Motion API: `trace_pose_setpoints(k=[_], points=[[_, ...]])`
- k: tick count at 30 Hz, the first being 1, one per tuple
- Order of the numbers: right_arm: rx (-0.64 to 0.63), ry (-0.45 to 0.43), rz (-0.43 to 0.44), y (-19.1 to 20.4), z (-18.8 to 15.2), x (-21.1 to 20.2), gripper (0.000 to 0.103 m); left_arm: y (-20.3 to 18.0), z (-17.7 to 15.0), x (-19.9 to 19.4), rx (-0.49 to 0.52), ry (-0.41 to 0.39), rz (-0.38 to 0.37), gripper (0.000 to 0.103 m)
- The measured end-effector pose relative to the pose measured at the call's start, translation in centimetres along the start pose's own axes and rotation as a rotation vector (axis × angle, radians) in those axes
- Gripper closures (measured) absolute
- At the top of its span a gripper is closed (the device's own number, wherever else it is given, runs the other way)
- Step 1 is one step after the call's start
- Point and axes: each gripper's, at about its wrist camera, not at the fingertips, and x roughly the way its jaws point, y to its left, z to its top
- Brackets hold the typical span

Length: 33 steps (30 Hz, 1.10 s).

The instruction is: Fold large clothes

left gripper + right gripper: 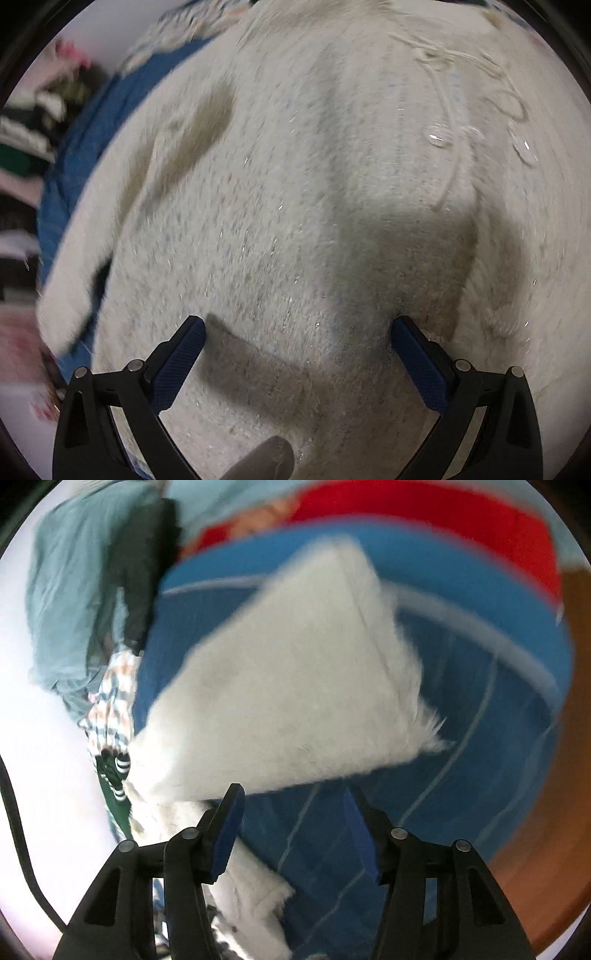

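A large white fuzzy knit garment (295, 184) with clear buttons (437, 136) fills the left wrist view, lying on a blue quilted cover (85, 140). My left gripper (297, 325) hovers close above it, pointing steeply down, jaws wide open with only flat knit below them. In the right wrist view a white folded part of the garment (291, 679), blurred, lies on the blue cover (461, 738). My right gripper (293, 794) stands open just in front of its near edge, with nothing between the pads; its left finger (229, 823) sits beside more white fabric (251, 882).
A pile of mixed clothes (26, 147) lies at the left in the left wrist view. In the right wrist view, pale green cloth (74, 590), a patterned cloth (110, 701), a red band (443, 520) and a brown wooden floor (561, 812) surround the blue cover.
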Motion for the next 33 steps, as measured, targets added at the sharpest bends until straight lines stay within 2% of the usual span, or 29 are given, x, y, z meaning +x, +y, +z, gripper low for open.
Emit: trace_pose_setpoints(k=[2,4,9,13,17,19,21,25,26,27,28,30,33], points=[[0.085,-0.023,0.079,-1.5,0.7,2.8,0.045,0.3,0.4,-0.2,-0.022,0.037,-0.014,0.000],[0.174,-0.094,0.174,-2.2,0.8,4.1,0.044,0.3,1.0,-1.0,-0.032,0.038,-0.033,0.000],[0.191,-0.241,0.312,-0.9,1.3,4.7,0.044,-1.7,2.9,-4.6,0.027,-0.046,-0.065,0.000],[0.131,-0.299,0.342,0.9,2.0,5.5,0.044,-4.9,3.9,-5.8,0.077,-0.081,-0.104,0.000],[0.093,-0.284,0.344,0.4,-0.6,6.2,0.044,-7.7,4.4,-4.9,0.111,-0.068,-0.122,0.000],[0.085,-0.317,0.339,0.1,-1.4,6.4,0.044,-8.9,4.1,-4.6,0.121,-0.063,-0.121,0.000],[0.086,-0.354,0.354,1.3,-0.8,7.1,0.044,-10.2,4.0,-4.4,0.130,-0.067,-0.117,0.000],[0.103,-0.408,0.386,1.9,2.7,6.8,0.044,-11.8,4.0,-3.9,0.148,-0.076,-0.094,0.000],[0.110,-0.412,0.389,2.4,3.3,7.1,0.046,-11.9,4.1,-3.7,0.148,-0.075,-0.085,0.000],[0.103,-0.410,0.379,3.2,4.0,7.5,0.062,-12.1,4.0,-3.9,0.145,-0.075,-0.086,0.000],[0.082,-0.401,0.356,4.0,4.6,7.5,0.095,-12.4,4.0,-4.1,0.142,-0.078,-0.086,0.000],[0.067,-0.396,0.325,5.2,5.6,6.9,0.095,-12.2,3.8,-4.9,0.136,-0.086,-0.083,0.000],[-0.009,-0.436,0.290,7.3,6.1,3.6,0.096,-10.3,3.9,-6.0,0.121,-0.097,-0.080,0.000]])
